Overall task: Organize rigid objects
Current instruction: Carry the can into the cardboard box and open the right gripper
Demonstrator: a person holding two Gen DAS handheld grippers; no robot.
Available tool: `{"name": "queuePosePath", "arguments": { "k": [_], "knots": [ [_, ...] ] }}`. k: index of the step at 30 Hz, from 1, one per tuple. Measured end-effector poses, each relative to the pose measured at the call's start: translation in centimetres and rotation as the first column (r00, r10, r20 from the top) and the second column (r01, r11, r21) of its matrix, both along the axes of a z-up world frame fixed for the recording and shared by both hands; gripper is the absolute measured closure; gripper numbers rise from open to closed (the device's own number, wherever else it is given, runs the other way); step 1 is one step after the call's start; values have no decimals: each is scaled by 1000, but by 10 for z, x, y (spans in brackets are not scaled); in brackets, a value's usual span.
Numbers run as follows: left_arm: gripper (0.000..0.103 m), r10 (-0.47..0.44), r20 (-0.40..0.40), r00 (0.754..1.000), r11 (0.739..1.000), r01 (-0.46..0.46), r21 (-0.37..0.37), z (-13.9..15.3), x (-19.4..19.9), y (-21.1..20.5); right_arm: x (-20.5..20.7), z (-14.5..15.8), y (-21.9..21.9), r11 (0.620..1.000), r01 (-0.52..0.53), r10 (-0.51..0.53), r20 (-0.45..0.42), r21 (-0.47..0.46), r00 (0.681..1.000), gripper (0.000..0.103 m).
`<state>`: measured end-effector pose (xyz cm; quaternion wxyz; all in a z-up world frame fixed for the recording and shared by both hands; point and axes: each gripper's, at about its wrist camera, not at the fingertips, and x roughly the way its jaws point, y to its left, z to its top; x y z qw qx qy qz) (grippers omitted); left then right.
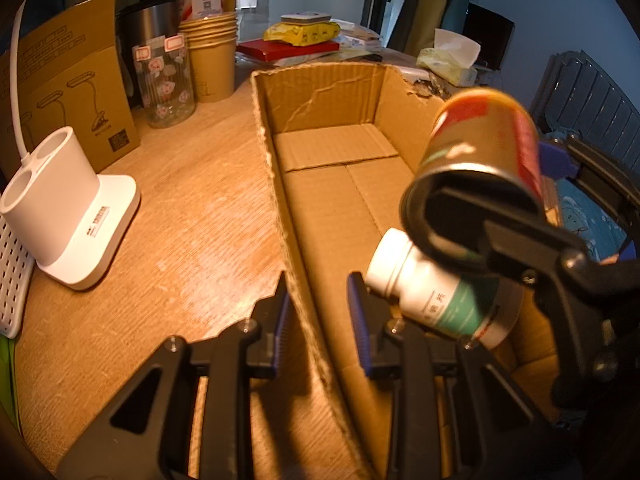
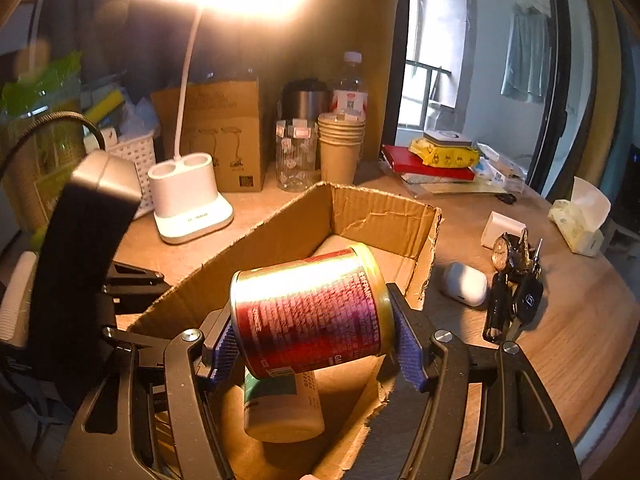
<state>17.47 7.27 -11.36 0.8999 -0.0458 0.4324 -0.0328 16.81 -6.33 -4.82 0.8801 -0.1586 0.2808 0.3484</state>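
An open cardboard box (image 1: 332,148) (image 2: 384,208) stands on the wooden table. My left gripper (image 1: 320,312) straddles its near left wall, one blue pad outside and one inside, shut on that wall. A red and gold can (image 2: 308,308) (image 1: 484,136) hangs on its side over the box's near end, with my right gripper (image 2: 316,340) shut on its two flat ends. Under the can a white bottle with a green label (image 2: 280,404) (image 1: 424,288) lies on the box floor. The far half of the box floor is bare.
Left of the box stand a white lamp base (image 1: 68,208) (image 2: 188,204), a patterned glass jar (image 1: 168,84) and stacked paper cups (image 1: 212,56). To the right lie an earbud case (image 2: 464,284), keys with a watch (image 2: 516,280) and a tissue pack (image 2: 580,220). Books (image 2: 424,164) sit behind.
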Motion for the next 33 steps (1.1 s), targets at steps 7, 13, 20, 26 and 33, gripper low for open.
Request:
{"name": "queuePosePath", "arguments": {
  "k": [7,13,20,26,33],
  "knots": [
    [74,1,1,1000,1000,-1,2,0,0,-1,5,-2,0,1000,23,-23,-26,-19,999,33],
    [74,1,1,1000,1000,-1,1,0,0,-1,3,0,1,1000,25,-25,-24,-13,999,33],
    [74,1,2,1000,1000,-1,6,0,0,-1,0,8,-10,999,39,-39,0,-12,999,32],
    [74,1,1,1000,1000,-1,5,0,0,-2,2,19,-22,998,64,-63,15,-6,998,32],
    [74,1,1,1000,1000,-1,6,0,-1,-2,2,31,-31,996,87,-87,36,-11,996,32]
  ]
}}
